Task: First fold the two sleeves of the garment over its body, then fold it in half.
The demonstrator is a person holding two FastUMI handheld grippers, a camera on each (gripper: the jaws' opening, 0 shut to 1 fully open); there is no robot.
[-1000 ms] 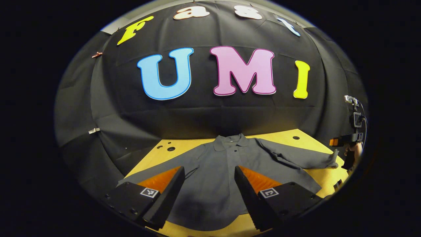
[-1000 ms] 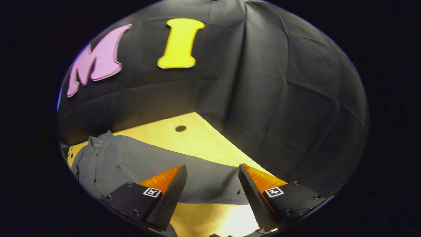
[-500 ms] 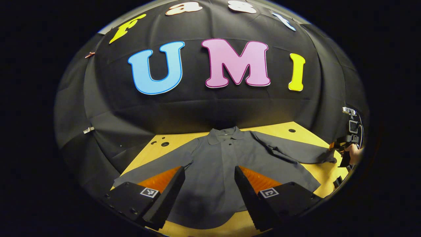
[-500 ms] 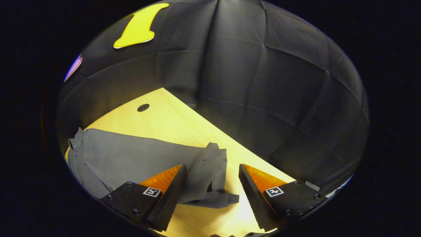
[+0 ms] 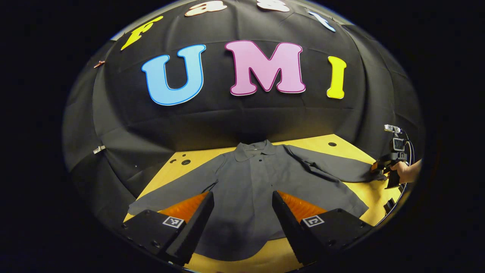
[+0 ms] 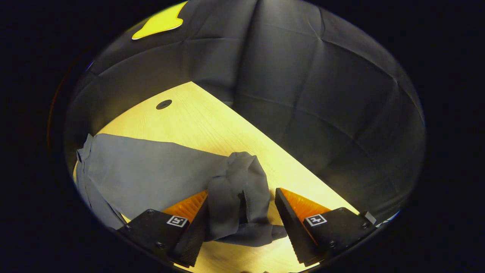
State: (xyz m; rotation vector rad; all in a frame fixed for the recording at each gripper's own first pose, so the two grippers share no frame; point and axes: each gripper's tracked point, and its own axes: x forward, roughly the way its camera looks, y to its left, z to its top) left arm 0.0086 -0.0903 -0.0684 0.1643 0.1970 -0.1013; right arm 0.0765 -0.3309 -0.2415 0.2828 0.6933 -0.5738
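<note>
A grey collared shirt [image 5: 250,182] lies flat on the yellow table [image 5: 363,193], collar at the far side and both sleeves spread out. My left gripper [image 5: 242,195] hovers open above the shirt's lower body, nothing between its fingers. The left sleeve [image 5: 170,193] runs out past its left finger. At the far right a hand [image 5: 408,171] holds my right gripper [image 5: 383,167] at the end of the right sleeve [image 5: 333,170]. In the right gripper view the bunched cuff [image 6: 238,201] sits between the open fingers of the right gripper [image 6: 241,193], against the left finger [image 6: 197,212].
The table has round holes at the back left [image 5: 185,162] and back right [image 5: 332,144], the latter also being the hole [image 6: 163,104] beyond the sleeve. Black cloth wall [image 6: 303,94] drops close behind the table's far and right edges.
The right gripper has swung down onto the sleeve end; the cuff now bunches up between its fingers. The left gripper has drifted slightly, still over the shirt's body.
</note>
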